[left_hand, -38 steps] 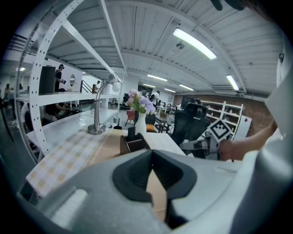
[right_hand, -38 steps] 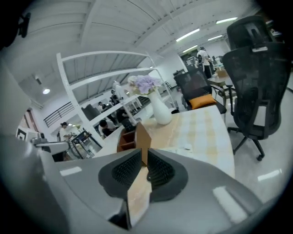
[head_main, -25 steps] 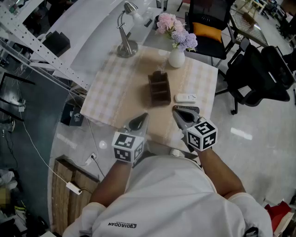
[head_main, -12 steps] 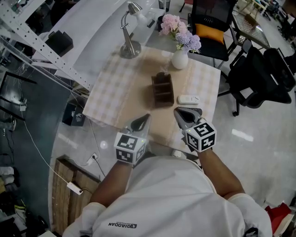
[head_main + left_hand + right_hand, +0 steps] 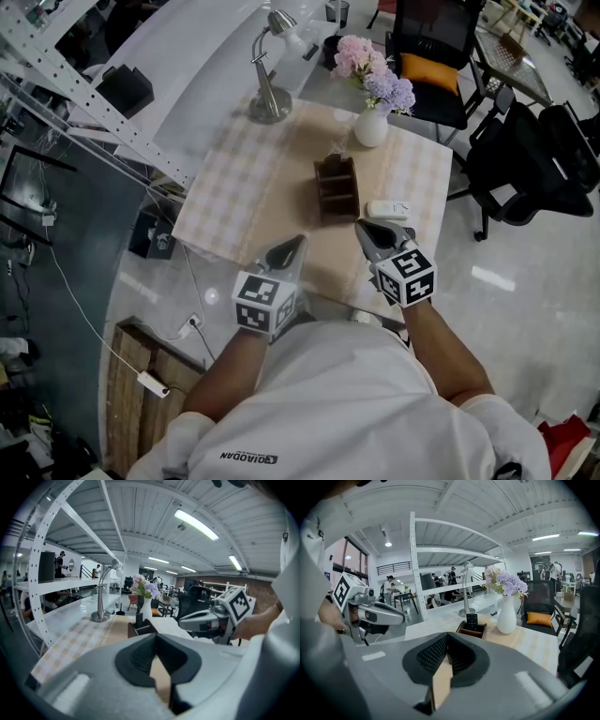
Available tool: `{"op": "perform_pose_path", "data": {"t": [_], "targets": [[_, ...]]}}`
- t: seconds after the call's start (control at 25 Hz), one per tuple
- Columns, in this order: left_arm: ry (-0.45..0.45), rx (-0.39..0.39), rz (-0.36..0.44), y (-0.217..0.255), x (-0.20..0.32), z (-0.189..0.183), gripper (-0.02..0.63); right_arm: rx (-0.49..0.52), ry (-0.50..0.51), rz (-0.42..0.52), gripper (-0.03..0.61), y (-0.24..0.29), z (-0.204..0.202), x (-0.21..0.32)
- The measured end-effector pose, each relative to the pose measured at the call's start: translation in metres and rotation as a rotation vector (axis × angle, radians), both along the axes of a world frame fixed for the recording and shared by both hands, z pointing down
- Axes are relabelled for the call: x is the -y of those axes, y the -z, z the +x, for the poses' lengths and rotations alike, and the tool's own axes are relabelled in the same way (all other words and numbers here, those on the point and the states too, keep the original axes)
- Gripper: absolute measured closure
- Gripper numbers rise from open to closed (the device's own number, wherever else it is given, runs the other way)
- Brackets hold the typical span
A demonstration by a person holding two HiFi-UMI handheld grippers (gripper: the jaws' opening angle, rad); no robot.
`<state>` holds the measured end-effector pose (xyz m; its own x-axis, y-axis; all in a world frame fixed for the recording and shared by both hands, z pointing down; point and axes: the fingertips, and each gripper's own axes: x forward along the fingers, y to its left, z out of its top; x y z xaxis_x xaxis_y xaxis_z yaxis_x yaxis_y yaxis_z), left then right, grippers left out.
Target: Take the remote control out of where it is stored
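A brown wooden organiser (image 5: 337,188) stands mid-table on the checked cloth, with a dark remote (image 5: 332,156) upright in its far compartment. The right gripper view shows the same organiser (image 5: 470,629) and remote (image 5: 472,620) straight ahead. A white remote (image 5: 387,209) lies flat on the table just right of the organiser. My left gripper (image 5: 294,240) hovers at the table's near edge, shut and empty (image 5: 156,636). My right gripper (image 5: 362,226) is shut and empty (image 5: 447,635) too, a short way in front of the white remote. Neither touches anything.
A white vase of flowers (image 5: 372,126) stands behind the organiser, and a silver desk lamp (image 5: 270,97) at the table's far left corner. Black chairs, one with an orange cushion (image 5: 431,70), stand to the right. A white shelf rack (image 5: 84,112) runs along the left.
My right gripper has edged a little forward, closer to the white remote, with a slight roll. The head view has shifted slightly. The left gripper has stayed put.
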<state>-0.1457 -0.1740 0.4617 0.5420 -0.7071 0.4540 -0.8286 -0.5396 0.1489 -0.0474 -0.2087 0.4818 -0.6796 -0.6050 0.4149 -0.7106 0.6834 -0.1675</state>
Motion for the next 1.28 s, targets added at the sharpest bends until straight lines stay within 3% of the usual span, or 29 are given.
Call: {"op": "perform_pose_path", "data": {"t": [0.4, 0.88, 1.08, 1.28], "targets": [[0.013, 0.014, -0.025, -0.007, 0.021, -0.023, 0.611, -0.170, 0.021, 0.072, 0.552, -0.011, -0.014, 0.046], [-0.025, 0.019, -0.046, -0.016, 0.037, -0.036, 0.611, -0.425, 0.072, 0.141, 0.471, -0.033, -0.028, 0.120], [-0.013, 0.021, -0.049, -0.017, 0.046, -0.048, 0.611, -0.560, 0.162, 0.212, 0.439, -0.038, -0.040, 0.144], [-0.001, 0.018, -0.061, -0.020, 0.051, -0.054, 0.611, -0.612, 0.255, 0.197, 0.393, -0.049, -0.052, 0.162]]}}
